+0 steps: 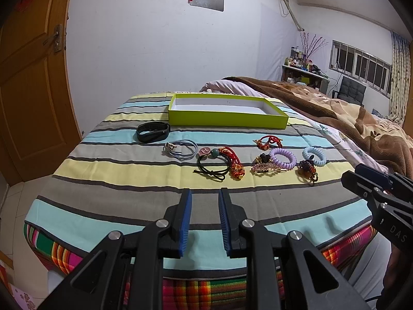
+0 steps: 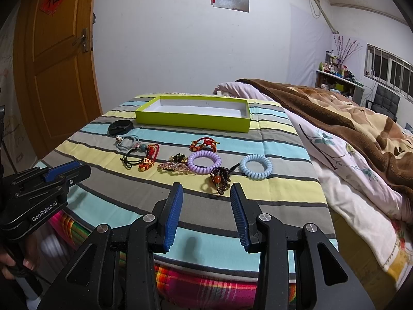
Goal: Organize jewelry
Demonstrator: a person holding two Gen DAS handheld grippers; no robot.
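Note:
A shallow lime-green box (image 1: 227, 120) (image 2: 192, 122) with a white inside lies empty at the far end of a striped cloth. Before it lie several pieces: a black band (image 1: 152, 131), a blue hair tie (image 1: 182, 149), a black tie with red beads (image 1: 219, 166), a purple coil tie (image 2: 204, 160), a light blue coil tie (image 2: 255, 166), a red knotted bracelet (image 2: 204, 144), a sparkly clip (image 2: 173, 166) and a dark beaded piece (image 2: 220, 179). My left gripper (image 1: 205, 193) is open and empty above the near edge. My right gripper (image 2: 206, 190) is open and empty just before the beaded piece.
The striped cloth (image 1: 124, 180) covers a small table with a plaid skirt. A bed with a brown blanket (image 2: 335, 108) lies to the right. A wooden door (image 2: 56, 64) stands at the left, a white wall behind.

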